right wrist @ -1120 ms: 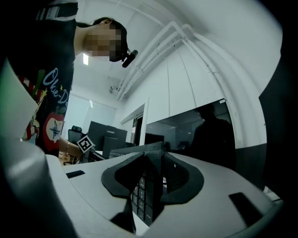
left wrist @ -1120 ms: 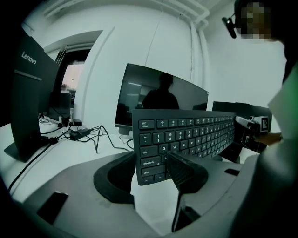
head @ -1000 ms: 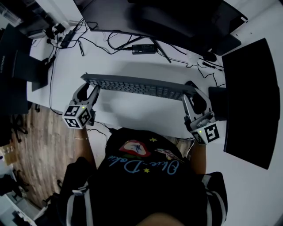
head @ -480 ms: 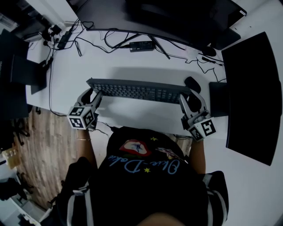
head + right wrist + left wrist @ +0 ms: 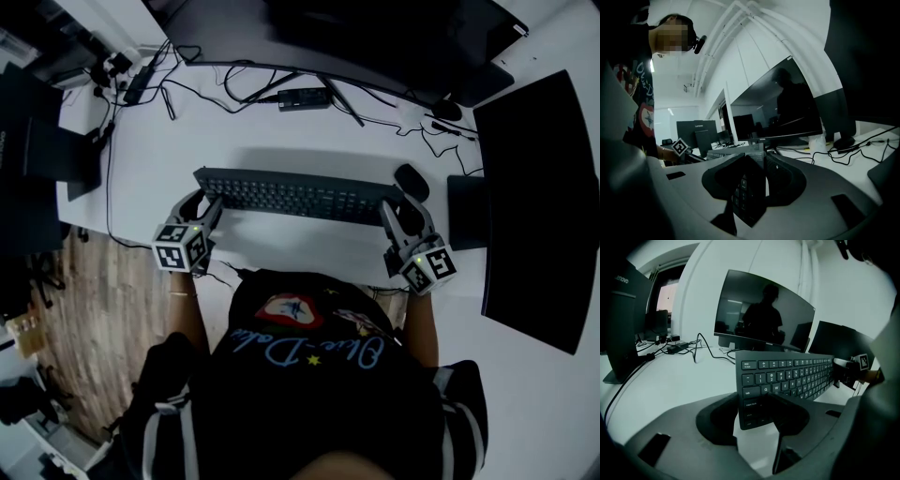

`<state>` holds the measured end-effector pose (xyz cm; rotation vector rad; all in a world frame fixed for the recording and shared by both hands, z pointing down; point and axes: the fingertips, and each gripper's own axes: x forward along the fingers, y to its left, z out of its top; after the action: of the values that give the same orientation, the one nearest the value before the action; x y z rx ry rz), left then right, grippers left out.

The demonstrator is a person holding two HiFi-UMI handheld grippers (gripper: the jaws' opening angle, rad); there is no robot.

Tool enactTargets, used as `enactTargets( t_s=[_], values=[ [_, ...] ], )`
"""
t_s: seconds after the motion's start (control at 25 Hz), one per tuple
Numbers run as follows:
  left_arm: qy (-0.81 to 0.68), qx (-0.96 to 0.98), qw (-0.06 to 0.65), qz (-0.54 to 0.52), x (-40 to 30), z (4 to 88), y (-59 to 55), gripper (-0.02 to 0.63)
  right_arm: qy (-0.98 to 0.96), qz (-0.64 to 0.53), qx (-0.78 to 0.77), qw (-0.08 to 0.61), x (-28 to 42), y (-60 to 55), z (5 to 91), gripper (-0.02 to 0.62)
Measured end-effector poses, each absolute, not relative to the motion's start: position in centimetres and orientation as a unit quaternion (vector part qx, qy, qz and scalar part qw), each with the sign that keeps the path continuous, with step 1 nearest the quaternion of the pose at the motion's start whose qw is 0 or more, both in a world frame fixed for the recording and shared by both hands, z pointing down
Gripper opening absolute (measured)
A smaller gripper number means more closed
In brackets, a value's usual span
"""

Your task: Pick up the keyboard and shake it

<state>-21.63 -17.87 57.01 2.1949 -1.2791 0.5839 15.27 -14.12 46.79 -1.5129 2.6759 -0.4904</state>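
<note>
A dark slim keyboard (image 5: 300, 195) runs left to right above the white desk (image 5: 281, 141), close in front of me. My left gripper (image 5: 208, 204) grips its left end, with the jaws around the caps-lock corner of the keyboard (image 5: 787, 376) in the left gripper view. Those jaws (image 5: 757, 413) have just closed slightly further on it. My right gripper (image 5: 398, 208) is shut on the right end. In the right gripper view the keyboard (image 5: 750, 187) stands edge-on between the two pads (image 5: 787, 180). Whether the keyboard touches the desk, I cannot tell.
A wide curved monitor (image 5: 328, 37) stands at the back, with cables (image 5: 234, 94) and a small black box (image 5: 303, 97) under it. A black mouse (image 5: 411, 180) lies just past the keyboard's right end. A large dark panel (image 5: 534, 206) fills the right side, and another screen (image 5: 37, 159) stands at the left.
Both grippers and the keyboard have sunk toward the desk and come slightly nearer me. The keyboard's shadow on the desk has drawn in close under it.
</note>
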Motion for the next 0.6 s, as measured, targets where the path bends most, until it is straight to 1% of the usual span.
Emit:
enactTargets(
  t_s=[0.12, 0.6],
  values=[
    [-0.473, 0.809, 0.268, 0.223, -21.7, 57.6, -17.7, 0.189, 0.854, -0.166, -0.492, -0.004, 15.7, -14.3, 48.1, 0.109],
    [-0.473, 0.801, 0.273, 0.245, -21.5, 59.2, -18.1, 0.181, 0.835, -0.233, -0.498, -0.018, 16.5, -15.1, 51.8, 0.112]
  ],
)
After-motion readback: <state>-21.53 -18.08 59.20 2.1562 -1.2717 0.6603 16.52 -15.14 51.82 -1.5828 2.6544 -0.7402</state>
